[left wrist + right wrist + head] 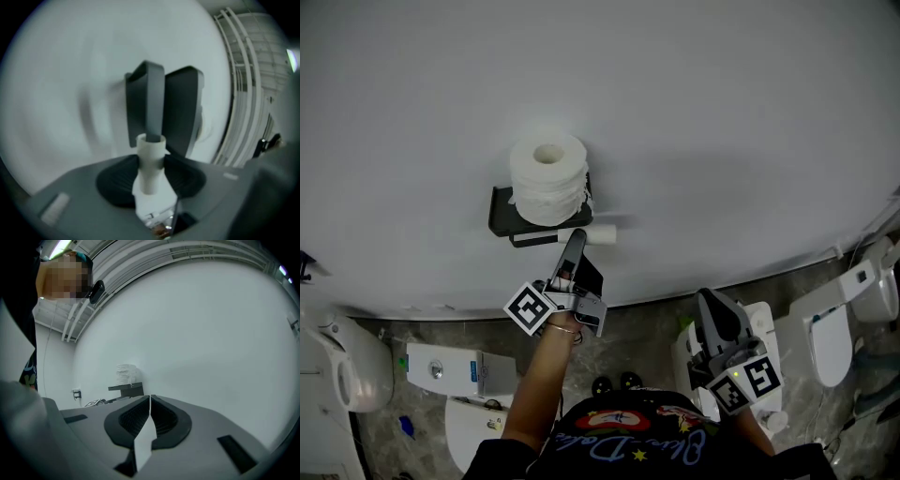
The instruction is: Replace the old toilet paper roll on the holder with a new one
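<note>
A full white toilet paper roll (pixel 548 178) stands upright on the black wall holder (pixel 504 217); the right gripper view shows the same roll (pixel 126 373) on the holder (pixel 127 389) far off. Under the shelf, a bare white tube (pixel 602 234) lies level. My left gripper (pixel 574 242) reaches up to it. In the left gripper view the tube (pixel 151 161) sits between the pads of the left gripper (pixel 151 159), which press its sides, and a dark bar enters its top. My right gripper (pixel 719 323) hangs low at the right, shut and empty (pixel 150 401).
The white wall (pixel 722 141) fills most of the head view. Below it are a white toilet (pixel 342 370) at the left, a white cistern box (pixel 450 370), and another toilet (pixel 834 328) at the right, all on a grey marbled floor (pixel 647 333).
</note>
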The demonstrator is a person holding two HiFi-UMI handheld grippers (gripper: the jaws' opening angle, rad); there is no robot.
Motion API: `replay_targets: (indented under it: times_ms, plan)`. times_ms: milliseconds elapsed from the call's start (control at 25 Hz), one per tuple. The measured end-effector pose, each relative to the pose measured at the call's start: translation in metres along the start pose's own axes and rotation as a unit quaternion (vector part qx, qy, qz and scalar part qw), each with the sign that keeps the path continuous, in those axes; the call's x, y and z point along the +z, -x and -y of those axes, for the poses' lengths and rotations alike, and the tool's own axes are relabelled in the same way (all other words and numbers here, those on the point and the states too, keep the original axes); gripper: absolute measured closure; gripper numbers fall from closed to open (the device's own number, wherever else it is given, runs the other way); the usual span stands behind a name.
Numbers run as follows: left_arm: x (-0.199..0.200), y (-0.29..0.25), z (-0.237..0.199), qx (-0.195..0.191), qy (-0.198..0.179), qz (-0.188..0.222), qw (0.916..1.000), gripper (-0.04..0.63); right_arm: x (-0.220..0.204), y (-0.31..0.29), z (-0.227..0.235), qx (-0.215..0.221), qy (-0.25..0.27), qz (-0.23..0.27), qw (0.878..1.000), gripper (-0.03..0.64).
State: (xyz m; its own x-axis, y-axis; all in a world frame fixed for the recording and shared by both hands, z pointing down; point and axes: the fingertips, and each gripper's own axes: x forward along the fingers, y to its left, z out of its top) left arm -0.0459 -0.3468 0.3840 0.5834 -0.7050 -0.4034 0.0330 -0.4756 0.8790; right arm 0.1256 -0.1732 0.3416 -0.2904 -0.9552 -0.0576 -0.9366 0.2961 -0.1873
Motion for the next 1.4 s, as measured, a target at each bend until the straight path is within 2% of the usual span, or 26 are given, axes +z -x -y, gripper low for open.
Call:
replay_targets:
  times_ms: [160,240,280,320,400,480,560,680,800,840,880,920,960,1080,1200,1320,1400]
  plan:
    - [-0.044,-0.017,0.004,-0.017,0.032,-0.042,0.9985,0.428,0.003,0.016,0.012,-0.028,-0.003,0.008,1.000,0.601]
    - [-0.063,-0.015,0.008,-0.017,0.029,-0.064,0.9973,0.429,0.011,0.020,0.013,-0.032,-0.017,0.026,0.999,0.601]
    - [-0.069,-0.011,0.010,-0.014,0.009,-0.077,0.9969,0.429,0.014,0.021,0.012,-0.032,-0.024,0.034,0.999,0.601]
    - [-0.073,-0.005,0.013,-0.010,-0.026,-0.090,0.9955,0.428,0.016,0.022,0.012,-0.032,-0.028,0.039,0.998,0.600]
    - [-0.073,0.010,0.020,0.004,-0.127,-0.119,0.9847,0.428,0.016,0.019,0.011,-0.025,-0.034,0.044,0.998,0.601]
    - [-0.065,0.027,0.027,0.028,-0.231,-0.141,0.9623,0.428,0.016,0.012,0.008,-0.011,-0.041,0.046,0.998,0.601]
    - [-0.052,0.045,0.036,0.054,-0.319,-0.152,0.9341,0.426,0.015,0.002,0.003,0.008,-0.045,0.046,0.998,0.600]
    - [-0.035,0.069,0.052,0.089,-0.433,-0.164,0.8818,0.425,0.010,-0.012,-0.006,0.041,-0.030,0.040,0.998,0.600]
    - [-0.022,0.087,0.066,0.114,-0.515,-0.165,0.8332,0.425,0.014,-0.028,-0.020,0.082,-0.032,0.054,0.995,0.600]
    - [-0.020,0.093,0.067,0.120,-0.534,-0.167,0.8201,0.425,0.016,-0.032,-0.025,0.095,-0.036,0.061,0.993,0.600]
    - [-0.020,0.100,0.065,0.128,-0.546,-0.169,0.8104,0.425,0.018,-0.035,-0.029,0.107,-0.039,0.065,0.991,0.600]
    - [-0.019,0.106,0.062,0.137,-0.551,-0.172,0.8051,0.425,0.018,-0.038,-0.033,0.118,-0.038,0.066,0.990,0.600]
    - [-0.019,0.113,0.059,0.147,-0.550,-0.174,0.8037,0.425,0.017,-0.040,-0.037,0.128,-0.033,0.063,0.989,0.600]
    - [-0.017,0.126,0.056,0.167,-0.543,-0.169,0.8055,0.425,0.017,-0.049,-0.048,0.153,-0.006,0.054,0.987,0.600]
    - [-0.013,0.130,0.063,0.168,-0.541,-0.159,0.8086,0.425,0.030,-0.060,-0.061,0.181,0.026,0.061,0.981,0.600]
    - [-0.009,0.133,0.070,0.167,-0.536,-0.140,0.8154,0.423,0.051,-0.073,-0.077,0.230,0.101,0.066,0.966,0.598]
    - [-0.008,0.136,0.075,0.167,-0.540,-0.134,0.8138,0.422,0.068,-0.084,-0.092,0.267,0.155,0.065,0.949,0.581]
